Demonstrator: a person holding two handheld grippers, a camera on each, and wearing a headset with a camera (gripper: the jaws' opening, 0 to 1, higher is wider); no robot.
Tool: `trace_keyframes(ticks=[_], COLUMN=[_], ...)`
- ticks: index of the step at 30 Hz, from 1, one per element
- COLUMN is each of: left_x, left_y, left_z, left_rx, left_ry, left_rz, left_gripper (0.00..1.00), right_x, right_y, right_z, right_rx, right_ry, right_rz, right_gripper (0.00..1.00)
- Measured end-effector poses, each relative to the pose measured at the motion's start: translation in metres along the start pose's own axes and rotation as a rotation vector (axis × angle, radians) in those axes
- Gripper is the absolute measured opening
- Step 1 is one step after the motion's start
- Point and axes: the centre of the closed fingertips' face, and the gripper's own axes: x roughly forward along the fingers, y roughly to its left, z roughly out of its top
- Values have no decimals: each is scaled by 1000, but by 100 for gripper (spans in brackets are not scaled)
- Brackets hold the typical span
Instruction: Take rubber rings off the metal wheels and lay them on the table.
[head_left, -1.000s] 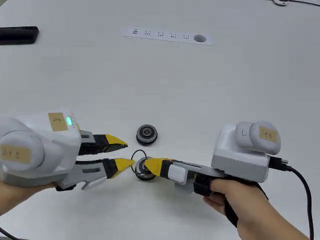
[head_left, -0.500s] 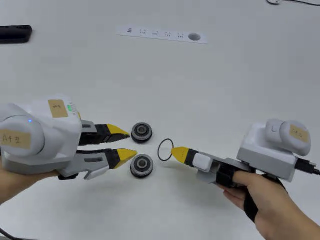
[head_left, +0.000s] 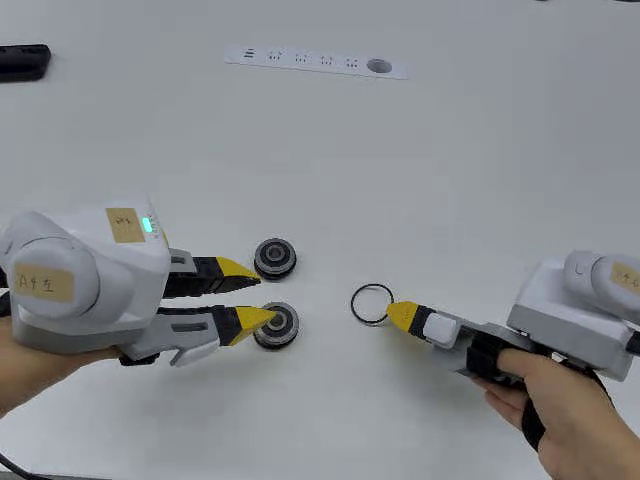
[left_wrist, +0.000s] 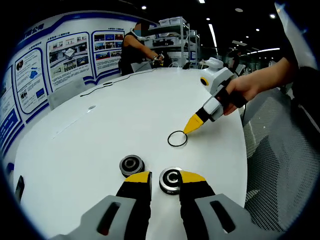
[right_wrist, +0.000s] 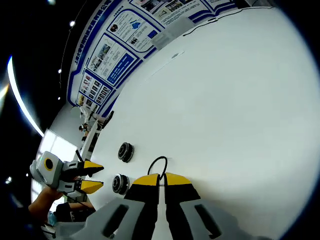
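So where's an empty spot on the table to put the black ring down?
The big bare stretch of table lies between the power strip and the rubber ring pinched in the right claw. It is crowded around the far wheel and near wheel, where the open left claw reaches.

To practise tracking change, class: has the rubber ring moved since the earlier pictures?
Yes. In the head view the rubber ring, pinched by the right gripper, is now farther right of the nearer metal wheel.
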Motion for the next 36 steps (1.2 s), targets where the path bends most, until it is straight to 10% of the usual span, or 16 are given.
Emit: trace_keyframes(ticks=[8, 16, 21, 36], left_x=[1, 9, 14, 19], left_y=[-2, -1, -3, -8], left_z=[-4, 4, -3, -8], left_rx=[-6, -14, -3, 6], left_ry=[7, -17, 6, 27], left_rz=[-5, -20, -42, -59], left_gripper=[21, 21, 21, 17], right_x=[-9, -13, -10, 1], right_y=[-2, 23, 46, 65], right_z=[11, 20, 13, 0], right_rx=[-89, -30, -157, -152], right_ry=[-55, -105, -91, -47], right_rz=[-31, 88, 161, 212], right_gripper=[11, 12, 16, 17])
